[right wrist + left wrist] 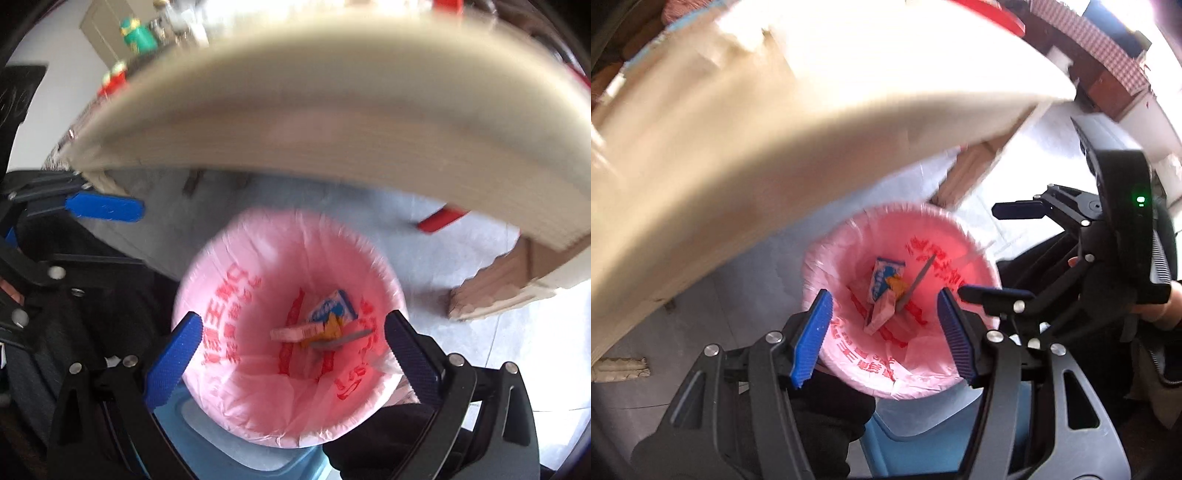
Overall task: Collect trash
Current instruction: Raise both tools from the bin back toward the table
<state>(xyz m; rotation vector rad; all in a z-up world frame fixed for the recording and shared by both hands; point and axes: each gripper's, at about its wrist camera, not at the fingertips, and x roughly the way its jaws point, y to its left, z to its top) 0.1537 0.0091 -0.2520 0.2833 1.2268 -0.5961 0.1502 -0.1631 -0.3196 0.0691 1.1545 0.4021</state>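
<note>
Left gripper [884, 334] and right gripper [291, 354], both spread wide and empty, hover above the pink-lined bin [229, 406] containing wrappers [332, 314].

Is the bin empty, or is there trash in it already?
Not empty. The bin, lined with a pink bag, holds a blue-and-white wrapper, a pink packet and a grey strip at the bottom, well below the rim.

Black gripper frames, blue ribbed jaws, silver screws
</note>
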